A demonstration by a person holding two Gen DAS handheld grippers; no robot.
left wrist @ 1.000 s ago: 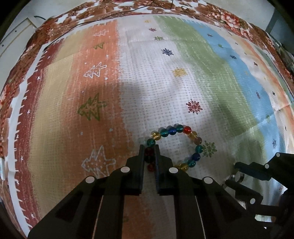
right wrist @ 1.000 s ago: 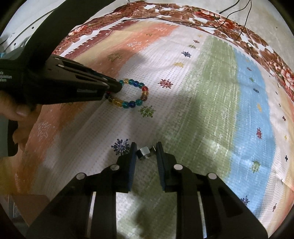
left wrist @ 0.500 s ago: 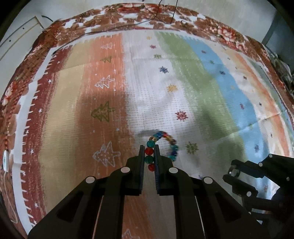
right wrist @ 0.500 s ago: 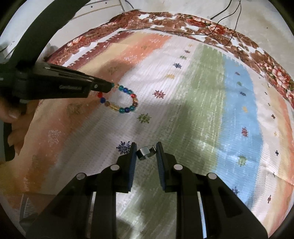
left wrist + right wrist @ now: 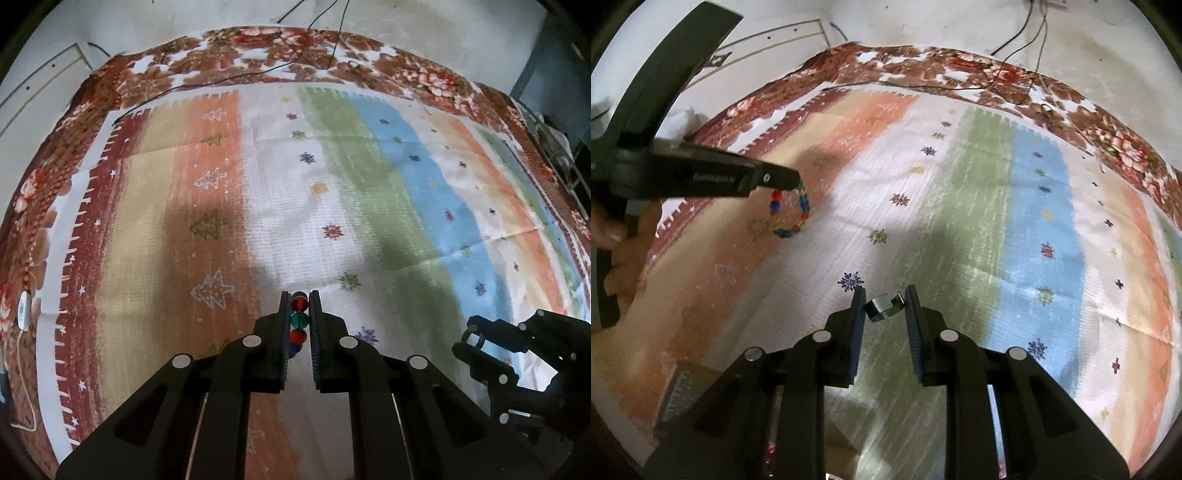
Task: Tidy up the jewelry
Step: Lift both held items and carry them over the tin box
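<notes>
Bracelet beads [image 5: 299, 320], red and teal in a row, sit pinched between the closed fingers of the left hand-held gripper [image 5: 299, 301] in the left wrist view, above the striped cloth [image 5: 369, 192]; the right hand-held gripper [image 5: 476, 338] shows at the near right, clamped on a ring [image 5: 471, 336].

From the right wrist view, the right hand-held gripper [image 5: 884, 295] clamps the silver ring [image 5: 881, 306]. At far left the bracelet [image 5: 790, 212] hangs as a loop from the left hand-held gripper [image 5: 792, 179], clear of the cloth.
</notes>
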